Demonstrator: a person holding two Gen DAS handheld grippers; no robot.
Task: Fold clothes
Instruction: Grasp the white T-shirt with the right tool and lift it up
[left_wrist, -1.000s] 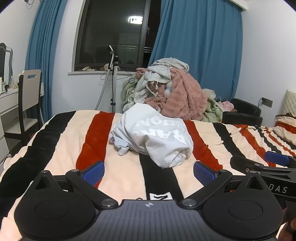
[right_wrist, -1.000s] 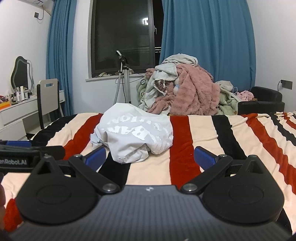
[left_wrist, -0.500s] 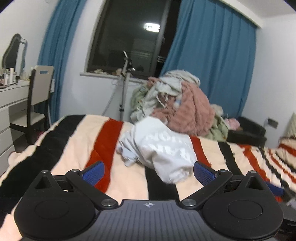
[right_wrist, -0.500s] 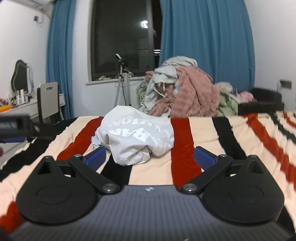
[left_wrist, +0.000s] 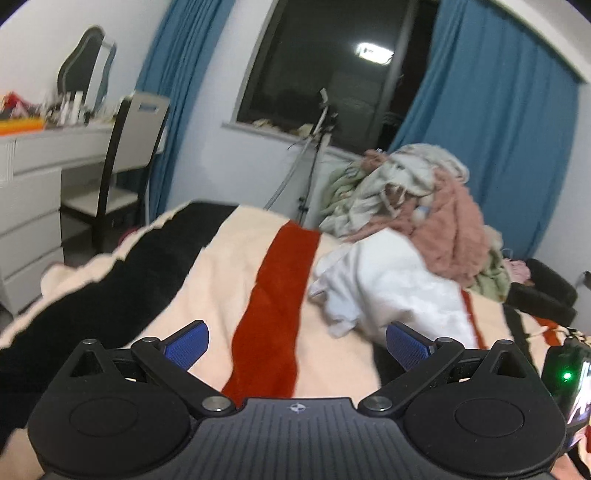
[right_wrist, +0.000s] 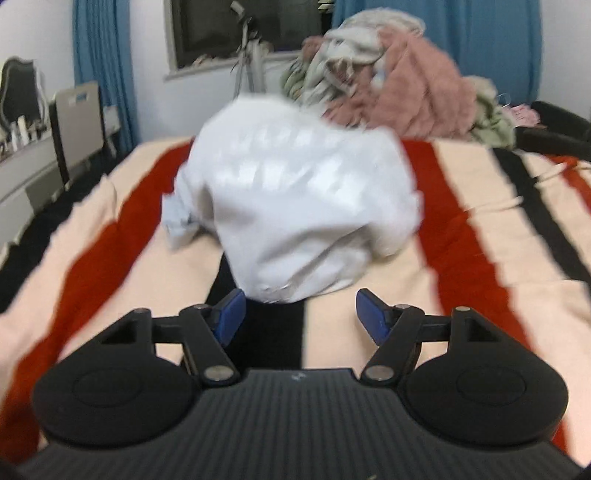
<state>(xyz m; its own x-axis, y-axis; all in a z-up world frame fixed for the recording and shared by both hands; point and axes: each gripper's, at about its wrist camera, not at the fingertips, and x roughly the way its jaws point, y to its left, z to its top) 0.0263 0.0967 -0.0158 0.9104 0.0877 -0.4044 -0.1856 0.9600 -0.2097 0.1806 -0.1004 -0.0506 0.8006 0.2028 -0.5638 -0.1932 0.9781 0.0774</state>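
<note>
A crumpled white top with pale letters (right_wrist: 295, 206) lies in a heap on the striped blanket of cream, red and black (right_wrist: 480, 221). It is not folded at all yet, so the job looks to be at its start: reaching for the top.

The right gripper (right_wrist: 299, 314) sits just in front of the heap, its blue fingers partly apart and holding nothing. The left gripper (left_wrist: 295, 343) is off to the left of the white top (left_wrist: 388, 288), spread wide, with nothing in it.

Next, I think, each gripper must pinch an edge of the heap and spread it flat. The edges are bunched and blurry, so finding one may be hard.
</note>
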